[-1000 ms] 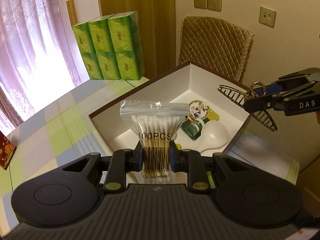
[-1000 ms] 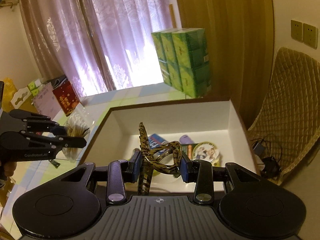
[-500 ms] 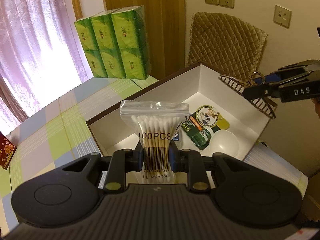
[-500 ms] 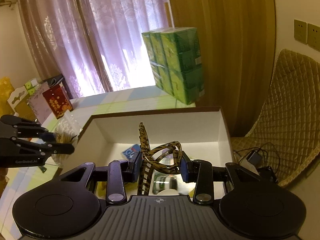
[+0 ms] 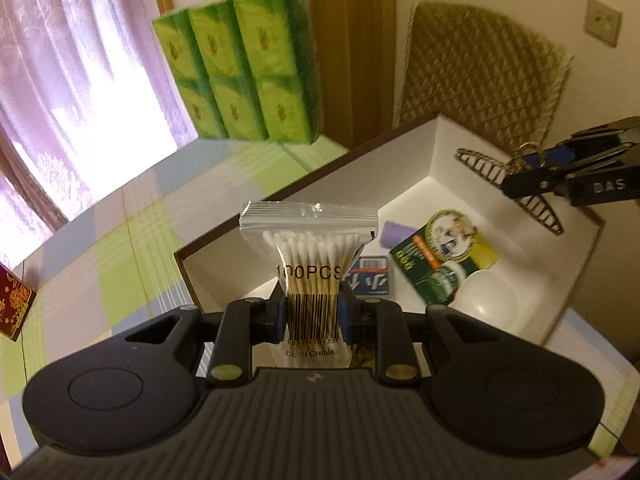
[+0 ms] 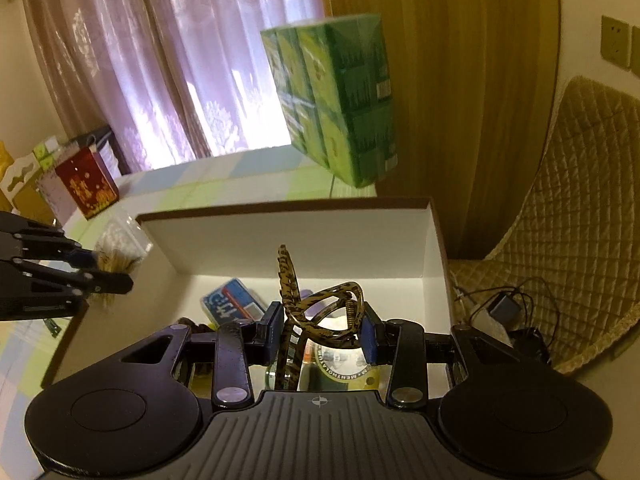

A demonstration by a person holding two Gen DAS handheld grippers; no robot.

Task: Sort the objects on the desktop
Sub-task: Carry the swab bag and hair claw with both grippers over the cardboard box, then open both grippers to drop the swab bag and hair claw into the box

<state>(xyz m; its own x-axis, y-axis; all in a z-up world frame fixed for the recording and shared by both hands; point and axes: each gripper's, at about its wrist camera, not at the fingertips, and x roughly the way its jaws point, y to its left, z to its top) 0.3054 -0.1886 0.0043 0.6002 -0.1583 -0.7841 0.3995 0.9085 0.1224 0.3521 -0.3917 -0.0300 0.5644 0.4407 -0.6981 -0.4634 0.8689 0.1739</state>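
Note:
My left gripper (image 5: pixel 312 314) is shut on a clear bag of cotton swabs (image 5: pixel 310 256), held upright over the near left corner of the open white box (image 5: pixel 408 164). My right gripper (image 6: pixel 322 334) is shut on a tortoiseshell hair claw clip (image 6: pixel 316 312), which hangs above the box interior. In the left wrist view the right gripper (image 5: pixel 540 178) and the hair clip (image 5: pixel 520 196) hover over the box's right side. In the right wrist view the left gripper (image 6: pixel 100 276) with the swab bag (image 6: pixel 120 240) stands at the box's left wall (image 6: pixel 160 280).
Inside the box lie a green and yellow card pack (image 5: pixel 440 256), a blue packet (image 5: pixel 370 276), a purple item (image 5: pixel 394 232) and a white round object (image 5: pixel 486 296). A stack of green tissue packs (image 5: pixel 244 64) stands behind. A red box (image 6: pixel 86 184) and a quilted chair (image 5: pixel 480 68) flank the table.
Both grippers have come closer to the box and lower, keeping hold of the swab bag and the hair clip. The box contents now appear larger and nearer.

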